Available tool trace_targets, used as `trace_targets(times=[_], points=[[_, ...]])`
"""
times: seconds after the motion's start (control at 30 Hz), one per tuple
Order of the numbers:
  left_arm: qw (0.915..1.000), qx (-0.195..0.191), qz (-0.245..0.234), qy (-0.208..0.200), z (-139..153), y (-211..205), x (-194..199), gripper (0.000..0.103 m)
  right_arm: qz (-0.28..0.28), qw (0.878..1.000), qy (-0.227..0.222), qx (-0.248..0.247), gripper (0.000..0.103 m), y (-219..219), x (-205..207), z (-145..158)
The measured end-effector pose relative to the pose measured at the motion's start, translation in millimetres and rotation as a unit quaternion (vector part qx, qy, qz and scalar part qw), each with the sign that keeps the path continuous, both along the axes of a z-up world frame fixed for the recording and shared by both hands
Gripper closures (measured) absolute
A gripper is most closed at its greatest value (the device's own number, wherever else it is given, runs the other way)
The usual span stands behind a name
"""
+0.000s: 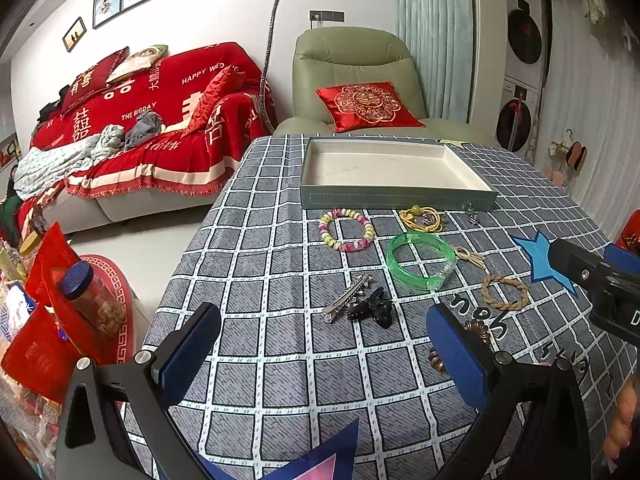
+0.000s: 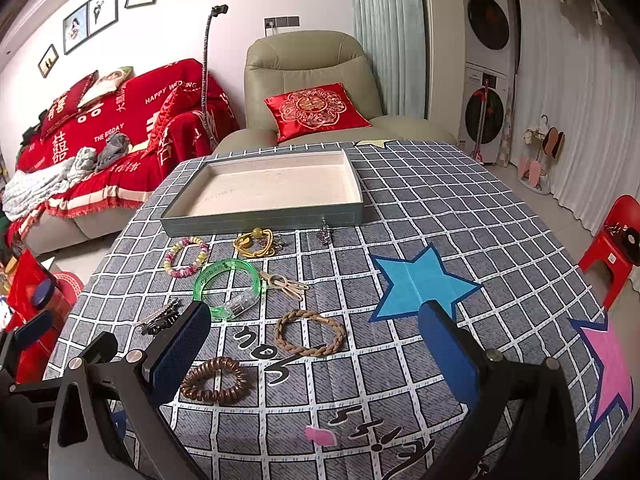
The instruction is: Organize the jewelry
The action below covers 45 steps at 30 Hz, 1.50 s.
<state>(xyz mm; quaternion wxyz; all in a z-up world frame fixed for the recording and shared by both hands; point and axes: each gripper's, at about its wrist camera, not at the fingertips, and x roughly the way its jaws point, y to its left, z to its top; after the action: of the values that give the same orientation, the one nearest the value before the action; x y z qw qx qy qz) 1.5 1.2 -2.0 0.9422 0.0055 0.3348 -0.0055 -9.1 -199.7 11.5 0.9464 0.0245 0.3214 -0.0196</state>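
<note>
A shallow grey tray with a bare cream floor lies at the far side of the checked tablecloth. In front of it are a pink-and-yellow bead bracelet, a yellow cord piece, a green clear bangle, a silver hair clip, a black claw clip, a braided tan ring, a beige clip and a brown coil hair tie. My left gripper and right gripper hover open, holding nothing.
A small metal charm lies by the tray's front wall. Left of the table stand a jar and red boxes. Behind are a red-covered sofa, a green armchair and a red stool.
</note>
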Motion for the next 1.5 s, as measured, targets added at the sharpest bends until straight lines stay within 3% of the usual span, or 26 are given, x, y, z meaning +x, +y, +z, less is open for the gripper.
trace_targets(times=[1.03, 1.27, 1.5], points=[[0.9999, 0.003, 0.0, 0.012, -3, 0, 6, 0.0, -0.002, 1.0, 0.01, 0.003, 0.0, 0, -1, -6], [0.9974, -0.039, -0.007, 0.06, -7, 18, 38, 0.0, -0.011, 0.999, 0.048, 0.005, 0.0, -15, 13, -17], [0.9945, -0.04, -0.009, 0.097, -10, 28, 85, 0.0, -0.019, 0.995, 0.103, 0.003, 0.0, -32, 38, -36]])
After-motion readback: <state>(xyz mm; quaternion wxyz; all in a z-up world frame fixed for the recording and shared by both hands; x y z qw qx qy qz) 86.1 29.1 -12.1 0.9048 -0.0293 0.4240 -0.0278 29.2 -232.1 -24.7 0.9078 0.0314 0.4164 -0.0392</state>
